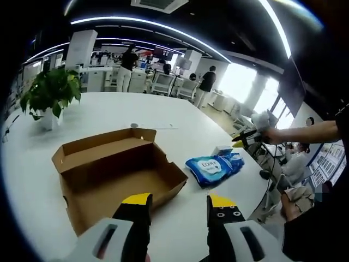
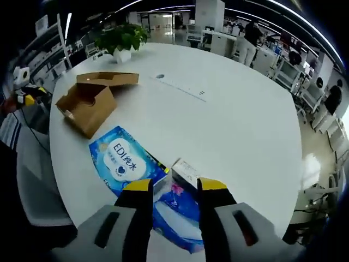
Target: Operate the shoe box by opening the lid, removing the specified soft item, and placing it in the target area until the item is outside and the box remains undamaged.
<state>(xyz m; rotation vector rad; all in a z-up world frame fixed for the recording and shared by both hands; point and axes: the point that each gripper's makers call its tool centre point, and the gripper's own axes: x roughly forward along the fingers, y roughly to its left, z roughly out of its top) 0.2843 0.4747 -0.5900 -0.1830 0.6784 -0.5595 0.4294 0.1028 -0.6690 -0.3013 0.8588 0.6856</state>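
Note:
The brown cardboard shoe box (image 1: 109,169) lies on the white table (image 1: 180,125) with its lid folded back, and its inside looks bare. To its right lies a blue wet-wipe pack (image 1: 212,166). My left gripper (image 1: 179,204) hovers open over the box's near right corner, holding nothing. In the right gripper view my right gripper (image 2: 173,188) stands open just above the blue pack (image 2: 122,161) and a second blue pack (image 2: 174,215). The shoe box (image 2: 90,101) sits farther off at the upper left. The right gripper (image 1: 253,135) also shows beyond the pack, held by a hand.
A small white carton (image 2: 185,172) rests beside the packs. A potted plant (image 1: 52,93) stands at the table's far end, also seen as the plant (image 2: 122,38). Chairs, desks and standing people are beyond the table's edge. The left gripper (image 2: 24,98) is at the far left.

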